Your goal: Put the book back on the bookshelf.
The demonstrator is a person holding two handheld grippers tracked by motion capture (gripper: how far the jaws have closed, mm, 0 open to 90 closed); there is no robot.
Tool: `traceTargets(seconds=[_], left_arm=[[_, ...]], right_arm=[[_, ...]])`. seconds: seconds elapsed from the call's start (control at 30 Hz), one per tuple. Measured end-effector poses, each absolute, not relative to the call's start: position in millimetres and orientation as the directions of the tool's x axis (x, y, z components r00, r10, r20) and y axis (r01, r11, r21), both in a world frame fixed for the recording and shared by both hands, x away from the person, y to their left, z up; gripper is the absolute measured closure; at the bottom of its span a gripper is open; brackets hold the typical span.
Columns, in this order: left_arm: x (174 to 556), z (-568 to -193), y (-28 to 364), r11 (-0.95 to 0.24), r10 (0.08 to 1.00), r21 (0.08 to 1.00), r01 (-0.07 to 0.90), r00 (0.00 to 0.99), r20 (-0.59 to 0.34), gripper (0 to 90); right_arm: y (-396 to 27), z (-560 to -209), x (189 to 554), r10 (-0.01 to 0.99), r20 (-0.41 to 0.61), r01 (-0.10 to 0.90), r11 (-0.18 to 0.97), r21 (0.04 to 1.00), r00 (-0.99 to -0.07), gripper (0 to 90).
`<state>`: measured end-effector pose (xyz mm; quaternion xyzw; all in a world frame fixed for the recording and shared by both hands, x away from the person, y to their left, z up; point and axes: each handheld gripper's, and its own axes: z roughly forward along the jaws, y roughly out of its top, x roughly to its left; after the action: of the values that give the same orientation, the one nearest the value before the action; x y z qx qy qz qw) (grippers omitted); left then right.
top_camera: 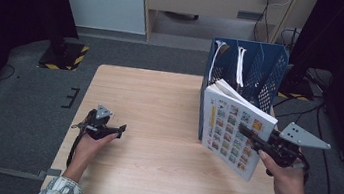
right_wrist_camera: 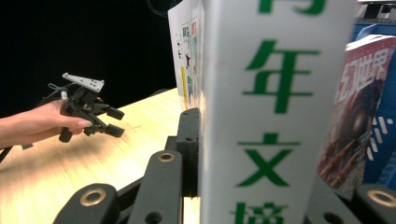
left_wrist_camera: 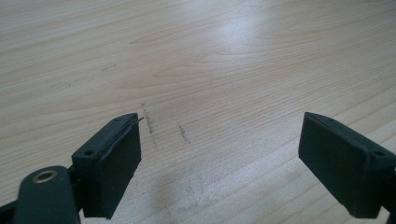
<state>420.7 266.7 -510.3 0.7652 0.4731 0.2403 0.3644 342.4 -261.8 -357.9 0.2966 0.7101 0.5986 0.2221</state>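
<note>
Both hands come in at the near edge of the desk (top_camera: 159, 100). Right tool (top_camera: 255, 138) is clamped on a big white book (top_camera: 231, 130), held up just beside the blue file rack (top_camera: 260, 63). Putting it in a slot is not yet done. Left tool (top_camera: 118, 129) waits wide and empty.

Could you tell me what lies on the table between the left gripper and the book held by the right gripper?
Nothing: in the high view, bare table separates the left gripper from the book.
</note>
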Motion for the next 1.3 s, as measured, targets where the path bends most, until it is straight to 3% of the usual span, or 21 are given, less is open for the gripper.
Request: traceTargets(seconds=[1.3], left_arm=[[420.6, -510.1, 264.8, -0.288, 0.895, 0.789, 0.543, 0.447, 0.019, 13.3]], right_arm=[[-313.9, -341.8, 324.6, 0.764, 0.039, 0.146, 0.072, 0.987, -0.644, 74.1]])
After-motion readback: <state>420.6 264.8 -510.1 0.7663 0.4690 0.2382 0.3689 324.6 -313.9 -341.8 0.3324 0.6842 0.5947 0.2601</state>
